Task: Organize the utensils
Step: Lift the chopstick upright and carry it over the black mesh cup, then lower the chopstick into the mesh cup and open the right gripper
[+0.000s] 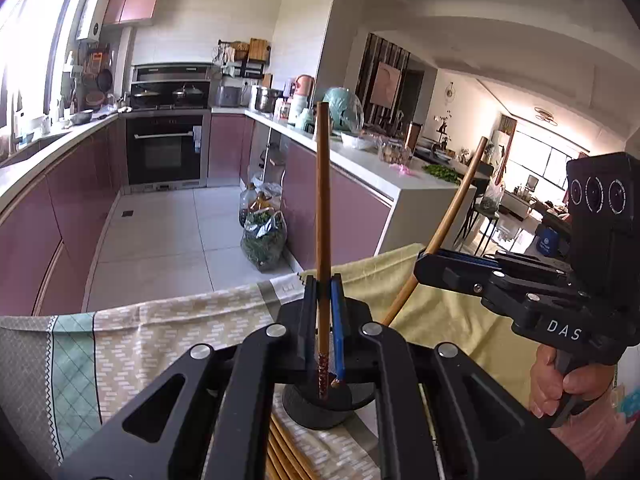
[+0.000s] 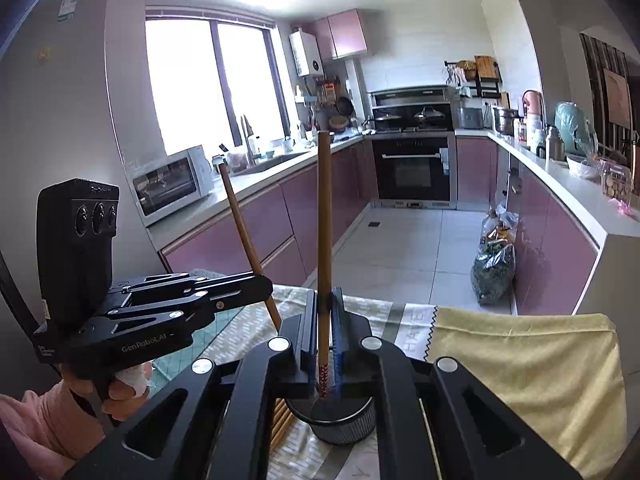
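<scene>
Chopsticks are the task's things here, and each gripper holds one. In the left wrist view, the left gripper (image 1: 325, 320) has its fingers pinched tight on a chopstick (image 1: 322, 200) that stands nearly upright through the middle of the frame, its patterned end low between the pads. The right gripper (image 2: 325, 324) clamps its own chopstick (image 2: 324, 216) the same way, upright at the centre of the right wrist view. More chopsticks (image 1: 286, 454) lie bundled on the patterned cloth (image 1: 160, 344) at the bottom of the frame, just beside a dark round holder (image 2: 340, 420) that sits directly under the fingers.

The step in hand looks like dropping each stick into that holder. To do it well, I would keep each stick vertical, line its lower end over the holder's mouth before lowering, and bring the two grippers in one at a time so the sticks do not cross or knock.

The left wrist view shows the right gripper from the side at the right edge, its stick leaning toward upper right, and a living room beyond the surface. The right wrist view shows instead the left gripper at lower left with a pink sleeve (image 2: 36, 424), a yellow towel (image 2: 528, 368) at right, and the holder's ribbed wall, which the other view mostly hides.
</scene>
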The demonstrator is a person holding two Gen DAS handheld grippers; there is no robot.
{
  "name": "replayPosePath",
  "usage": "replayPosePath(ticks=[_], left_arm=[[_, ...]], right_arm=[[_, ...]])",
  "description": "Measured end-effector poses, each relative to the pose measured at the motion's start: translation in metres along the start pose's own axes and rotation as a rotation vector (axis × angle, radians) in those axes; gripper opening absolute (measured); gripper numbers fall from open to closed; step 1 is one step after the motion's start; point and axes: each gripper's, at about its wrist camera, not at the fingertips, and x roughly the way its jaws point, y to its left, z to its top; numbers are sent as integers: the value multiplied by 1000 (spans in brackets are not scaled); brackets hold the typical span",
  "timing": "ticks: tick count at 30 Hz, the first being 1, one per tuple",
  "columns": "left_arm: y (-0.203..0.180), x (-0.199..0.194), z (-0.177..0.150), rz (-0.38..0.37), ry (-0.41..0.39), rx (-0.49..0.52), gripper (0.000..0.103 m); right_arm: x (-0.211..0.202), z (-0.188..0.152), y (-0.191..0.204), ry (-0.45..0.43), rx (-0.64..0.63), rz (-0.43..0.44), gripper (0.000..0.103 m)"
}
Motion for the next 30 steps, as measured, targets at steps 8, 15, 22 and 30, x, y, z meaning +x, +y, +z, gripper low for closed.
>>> replayPosePath(ticks=[8, 15, 22, 30], left_arm=[[17, 54, -31, 7, 115, 1, 7], [27, 74, -36, 33, 139, 8, 11], [37, 52, -43, 83, 96, -6, 29], [62, -3, -72, 196, 39, -9, 36]], right_arm=[[42, -16, -8, 183, 14, 3, 6], [64, -23, -12, 220, 59, -12, 9], [61, -28, -19, 165, 126, -12, 30], [15, -47, 1, 77, 92, 68, 33]])
